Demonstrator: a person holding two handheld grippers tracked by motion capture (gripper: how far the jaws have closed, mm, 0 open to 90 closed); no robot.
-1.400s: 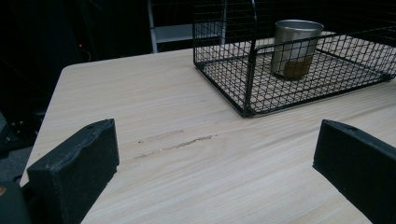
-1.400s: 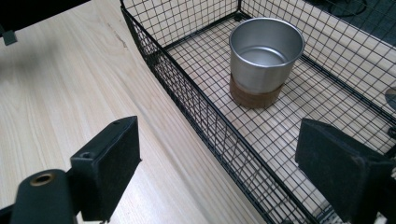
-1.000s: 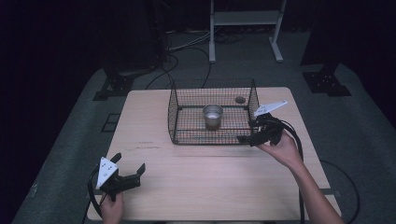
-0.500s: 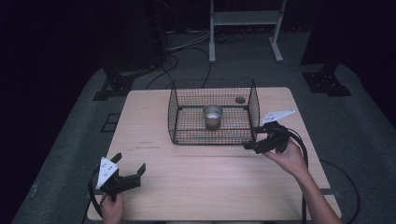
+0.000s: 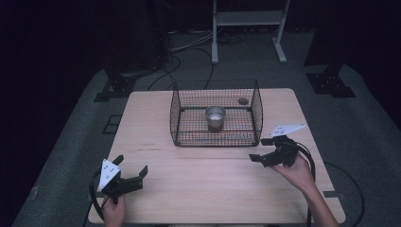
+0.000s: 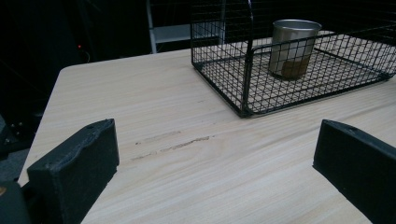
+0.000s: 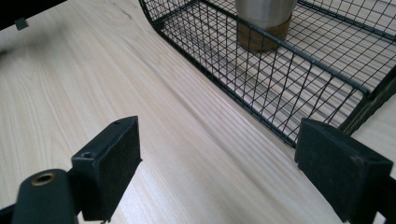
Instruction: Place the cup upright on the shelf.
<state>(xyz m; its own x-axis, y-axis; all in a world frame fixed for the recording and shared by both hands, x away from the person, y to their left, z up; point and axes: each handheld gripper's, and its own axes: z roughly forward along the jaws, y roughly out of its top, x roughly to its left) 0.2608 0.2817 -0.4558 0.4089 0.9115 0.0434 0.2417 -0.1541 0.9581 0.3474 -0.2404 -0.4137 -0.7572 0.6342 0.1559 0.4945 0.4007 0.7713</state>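
Note:
A black wire basket (image 5: 176, 113) stands at the middle back of the wooden table (image 5: 208, 184), with a metal cup (image 5: 215, 116) upright inside it. My right gripper (image 5: 257, 150) hovers low just off the basket's front right corner, jaws open and nothing between them. In the right gripper view the basket (image 7: 280, 93) and cup (image 7: 264, 23) lie close ahead of the right gripper (image 7: 217, 168). My left gripper (image 5: 131, 164) rests near the table's front left, open and empty. The left gripper view shows the basket (image 6: 243, 84) and cup (image 6: 294, 46) farther off, beyond the left gripper (image 6: 215, 163).
A small dark round spot (image 5: 243, 100) sits on the tabletop at the basket's back right. Bare wood stretches between the two grippers. Cables and a white stand (image 5: 248, 19) are on the dark floor behind the table.
My right gripper has drawn back from the basket's right side toward the front edge and sunk lower. The left gripper has stayed where it was.

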